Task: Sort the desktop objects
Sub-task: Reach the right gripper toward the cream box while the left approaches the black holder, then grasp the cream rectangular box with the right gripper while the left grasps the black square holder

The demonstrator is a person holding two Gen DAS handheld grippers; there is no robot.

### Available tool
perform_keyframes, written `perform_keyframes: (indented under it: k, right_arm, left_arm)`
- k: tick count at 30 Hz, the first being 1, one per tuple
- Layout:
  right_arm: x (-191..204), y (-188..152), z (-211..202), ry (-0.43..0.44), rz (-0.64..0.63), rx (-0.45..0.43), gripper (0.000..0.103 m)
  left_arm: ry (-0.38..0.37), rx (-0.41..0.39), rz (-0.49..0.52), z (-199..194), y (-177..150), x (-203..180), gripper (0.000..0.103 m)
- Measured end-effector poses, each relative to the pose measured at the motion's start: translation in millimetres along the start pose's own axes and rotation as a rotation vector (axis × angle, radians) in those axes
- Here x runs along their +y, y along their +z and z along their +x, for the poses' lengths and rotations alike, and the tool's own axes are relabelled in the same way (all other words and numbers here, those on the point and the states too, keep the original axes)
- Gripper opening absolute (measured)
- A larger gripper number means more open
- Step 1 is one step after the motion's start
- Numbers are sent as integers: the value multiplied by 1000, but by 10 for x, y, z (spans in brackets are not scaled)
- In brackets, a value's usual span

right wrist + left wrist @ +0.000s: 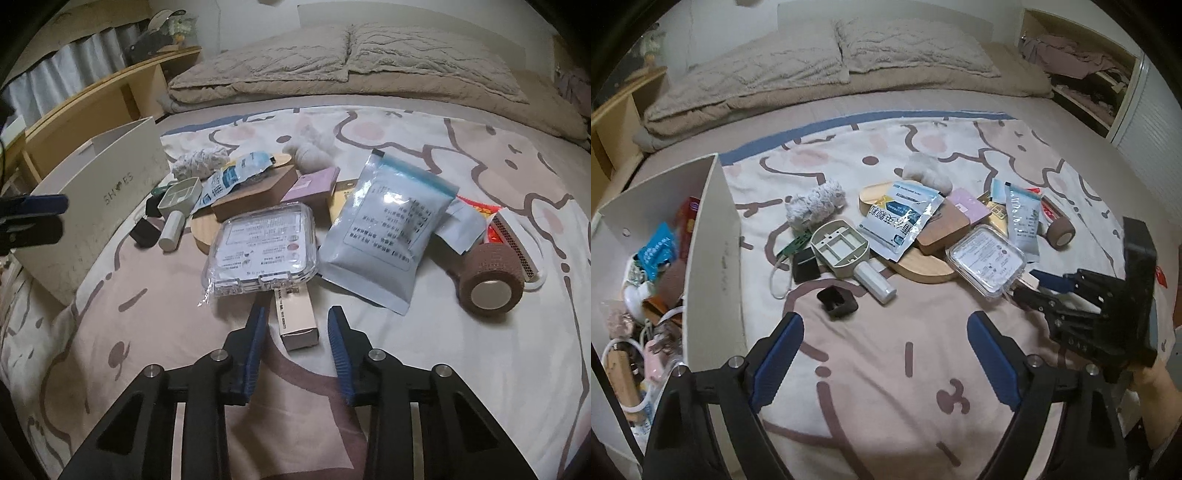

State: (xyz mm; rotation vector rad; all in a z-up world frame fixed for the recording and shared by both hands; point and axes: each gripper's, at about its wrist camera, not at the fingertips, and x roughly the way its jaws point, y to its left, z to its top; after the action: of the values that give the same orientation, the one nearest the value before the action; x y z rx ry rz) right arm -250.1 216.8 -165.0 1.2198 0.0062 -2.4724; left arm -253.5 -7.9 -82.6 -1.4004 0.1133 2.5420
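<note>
**A:** Why is my right tool [295, 328] sitting so low with its fingers only partly apart?

**B:** I've lined it up on the small carton [297, 325], which lies lengthwise between the fingers with a gap each side. Nothing is clamped yet. Its far end is tucked under the clear plastic case [260, 251], so I judge I'll need to draw it out toward me.

**A:** And the left tool [884, 347]?

**B:** Spread wide and empty over bare blanket, with the black square cap [837, 303] just beyond. The shoe box [713, 236] stands at the blanket's left edge, already holding sorted bits, so that hand is kept near it.

**A:** The rest?

**B:** It's heaped mid-blanket: a foil sachet [901, 218], a pale blue pouch [384, 236], and a bandage roll [491, 284] toward the right edge. All this lies on a cartoon-print blanket [886, 387] over a bed [820, 110], with pillows [916, 48] at its head and wooden shelving [110, 88] alongside.
</note>
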Motion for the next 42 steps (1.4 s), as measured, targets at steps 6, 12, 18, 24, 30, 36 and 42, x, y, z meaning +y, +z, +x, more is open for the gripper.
perform_keyframes:
  k: [6,12,18,24,30,36,42]
  right_arm:
    - [48,-16,16,4,-27,-2,25]
    - [60,-67,44,34,-14,-6,23]
    - [31,-92,79,53,1,-10,23]
    - [31,-109,112,54,4,-7,23]
    - [37,-122,101,58,6,-13,24]
    - [12,-121,101,69,15,-17,23]
    - [26,-133,86,55,9,-19,23]
  left_arm:
    - [20,35,-22,244,54,35,85]
    - [51,72,-35,450,33,106,79]
    - [60,108,-61,640,5,194,68]
    - [71,123,-69,760,8,238,59]
    - [89,135,-84,831,1,285,59]
    - [79,156,-107,896,-7,366,47]
    - [69,160,-109,886,0,421,32]
